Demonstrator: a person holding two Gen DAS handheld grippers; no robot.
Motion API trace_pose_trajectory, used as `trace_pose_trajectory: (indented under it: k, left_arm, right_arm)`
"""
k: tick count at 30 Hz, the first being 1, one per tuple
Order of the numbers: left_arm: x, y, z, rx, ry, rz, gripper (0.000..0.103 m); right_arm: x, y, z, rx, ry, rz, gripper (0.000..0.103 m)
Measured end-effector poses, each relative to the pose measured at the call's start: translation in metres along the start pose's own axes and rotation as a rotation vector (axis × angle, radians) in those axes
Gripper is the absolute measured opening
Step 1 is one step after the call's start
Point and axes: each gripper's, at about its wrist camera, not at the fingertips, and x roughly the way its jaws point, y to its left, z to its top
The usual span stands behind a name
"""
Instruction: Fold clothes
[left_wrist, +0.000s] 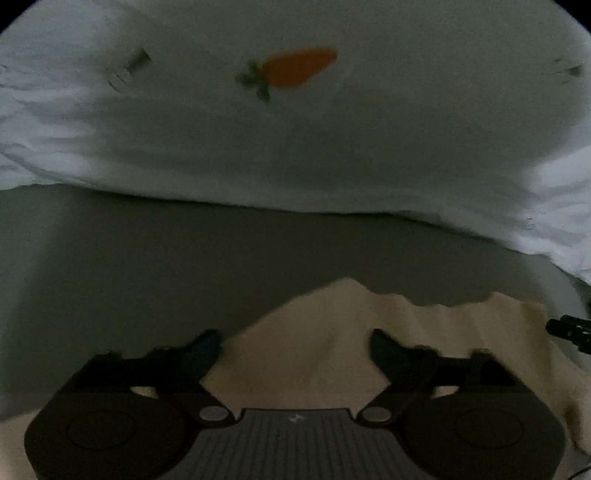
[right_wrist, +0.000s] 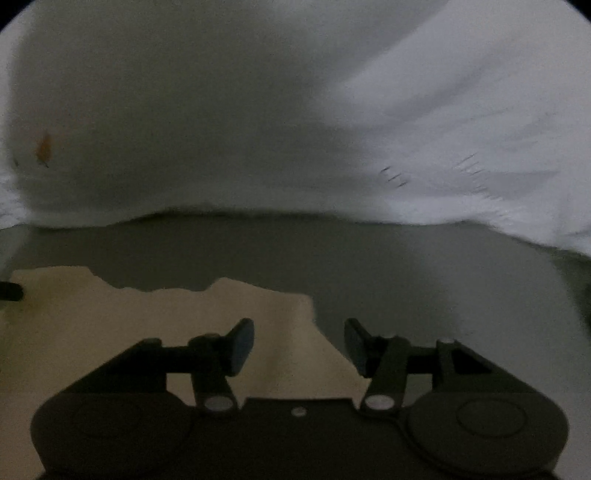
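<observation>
A cream garment (left_wrist: 317, 332) lies on a dark grey surface (left_wrist: 129, 251), its near edge raised in a peak between my left fingers. My left gripper (left_wrist: 295, 350) is open, its fingers standing on either side of that cloth. In the right wrist view the same cream garment (right_wrist: 129, 325) fills the lower left, with its corner lying between my fingers. My right gripper (right_wrist: 299, 343) is open over that corner. The other gripper's tip (left_wrist: 569, 328) pokes in at the right edge of the left view.
A white sheet (left_wrist: 332, 147) with an orange carrot print (left_wrist: 295, 68) and small grey prints covers the far side. It also shows in the right wrist view (right_wrist: 258, 129), wrinkled at the right. The views are dim and blurred.
</observation>
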Motion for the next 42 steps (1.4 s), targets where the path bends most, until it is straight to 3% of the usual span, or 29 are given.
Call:
trace_pose_trajectory:
  k: [2,9,11,12,13,14,15,16,18,22,25,27,29,31,33,34,35,36,37,42]
  left_arm:
    - [0.009,-0.003,-0.003,0.027,-0.027,0.039,0.014]
    - [0.007,-0.011,-0.012,0.017,-0.069,0.112,0.015]
    - [0.007,-0.017,-0.01,0.008,-0.065,0.146,0.019]
    - [0.008,-0.023,-0.006,0.009,-0.052,0.169,0.029]
    - [0.006,-0.026,-0.004,0.001,-0.045,0.177,0.036]
    - [0.001,-0.028,-0.004,-0.015,-0.043,0.172,0.051]
    - [-0.004,-0.03,-0.003,-0.03,-0.041,0.167,0.063]
    - [-0.013,-0.031,-0.004,-0.05,-0.05,0.155,0.068]
    - [-0.036,-0.036,-0.012,-0.095,-0.084,0.131,0.084]
    - [-0.081,-0.058,-0.056,-0.145,-0.064,0.097,0.086]
    - [-0.099,-0.085,-0.1,-0.11,-0.006,0.061,0.087]
    - [-0.106,-0.108,-0.131,-0.061,0.054,0.031,0.087]
    - [-0.111,-0.129,-0.159,-0.009,0.105,0.011,0.087]
    - [-0.115,-0.149,-0.181,0.045,0.119,0.013,0.093]
    - [-0.115,-0.168,-0.19,0.128,0.122,0.027,0.096]
    - [-0.114,-0.176,-0.193,0.163,0.127,0.034,0.096]
    - [-0.112,-0.181,-0.194,0.179,0.128,0.043,0.097]
    - [-0.11,-0.182,-0.194,0.174,0.126,0.052,0.098]
    - [-0.108,-0.181,-0.194,0.153,0.124,0.055,0.099]
    - [-0.113,-0.174,-0.19,0.093,0.139,0.039,0.1]
  right_arm:
    - [0.023,0.007,0.001,-0.023,0.036,-0.017,0.009]
    - [0.035,0.013,-0.004,0.004,-0.037,-0.07,0.006]
    - [0.035,0.015,-0.003,0.008,-0.039,-0.085,0.01]
    - [0.034,0.015,-0.001,0.007,-0.036,-0.092,0.014]
    - [0.033,0.015,0.002,0.006,-0.035,-0.099,0.028]
    - [0.029,0.013,0.007,0.012,-0.046,-0.105,0.05]
    - [0.016,0.008,0.005,0.029,-0.078,-0.108,0.057]
    - [-0.002,0.002,0.002,0.055,-0.12,-0.112,0.064]
    - [-0.037,-0.016,-0.011,0.111,-0.159,-0.16,0.07]
    - [-0.107,-0.065,-0.077,0.254,-0.123,-0.42,0.077]
    - [-0.157,-0.097,-0.15,0.316,-0.039,-0.65,0.078]
    - [-0.183,-0.121,-0.191,0.412,0.019,-0.759,0.079]
    - [-0.207,-0.147,-0.227,0.561,0.033,-0.797,0.081]
    - [-0.219,-0.164,-0.247,0.639,-0.009,-0.743,0.083]
    - [-0.223,-0.171,-0.253,0.61,-0.045,-0.665,0.073]
    - [-0.223,-0.171,-0.252,0.574,-0.057,-0.626,0.047]
    - [-0.222,-0.17,-0.249,0.538,-0.064,-0.602,0.034]
    - [-0.223,-0.168,-0.246,0.508,-0.056,-0.611,0.015]
    - [-0.223,-0.167,-0.242,0.477,-0.048,-0.621,0.004]
    - [-0.233,-0.16,-0.24,0.375,-0.022,-0.753,0.001]
